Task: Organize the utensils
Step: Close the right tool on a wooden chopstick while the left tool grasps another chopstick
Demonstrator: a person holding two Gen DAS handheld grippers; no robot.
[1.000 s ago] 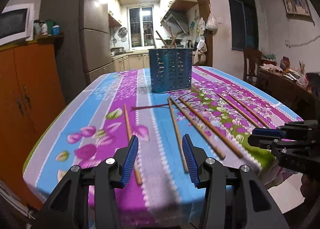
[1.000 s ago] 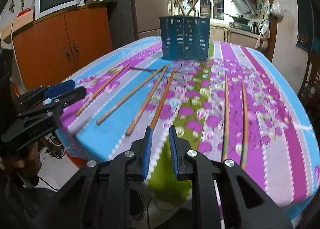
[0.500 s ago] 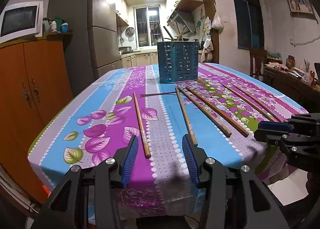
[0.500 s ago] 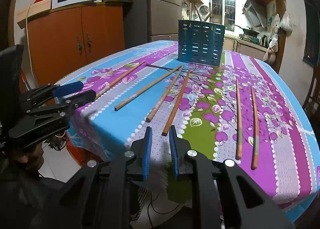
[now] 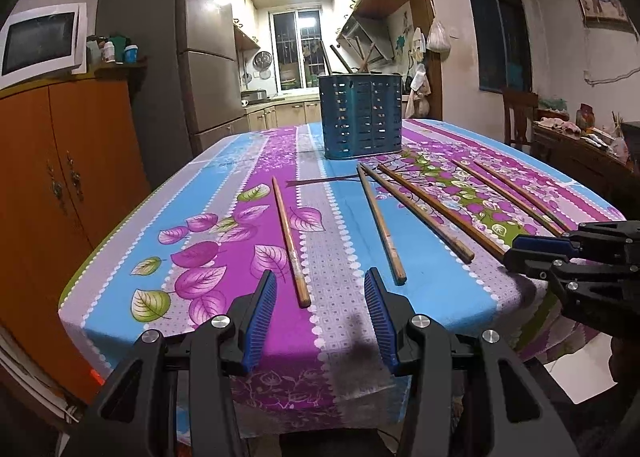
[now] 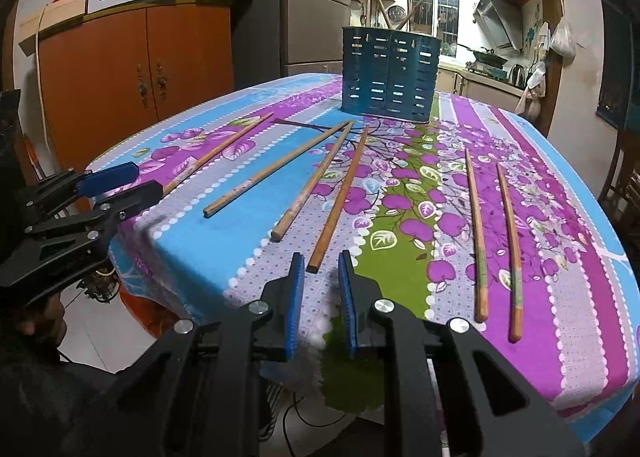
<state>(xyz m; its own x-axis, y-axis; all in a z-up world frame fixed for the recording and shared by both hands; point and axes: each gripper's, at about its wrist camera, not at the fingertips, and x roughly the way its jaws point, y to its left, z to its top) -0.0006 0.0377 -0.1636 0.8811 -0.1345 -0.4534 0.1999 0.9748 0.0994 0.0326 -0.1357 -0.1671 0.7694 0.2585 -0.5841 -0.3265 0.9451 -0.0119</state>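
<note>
Along the near edge of the bench (image 5: pixel 120 297), the left hand-held gripper (image 5: pixel 320 309) hovers with jaws apart and empty, just short of the leftmost chopstick (image 5: pixel 289 243). Six chopsticks lie loose on the flowered cloth, fanned toward the blue holder (image 6: pixel 390 77) standing at the far end. The right hand-held gripper (image 6: pixel 320 297) hangs by a middle chopstick (image 6: pixel 340 199), jaws narrowly parted, gripping nothing. Judging by this, picking has not begun; the next move calls for closing on one stick's near end.
</note>
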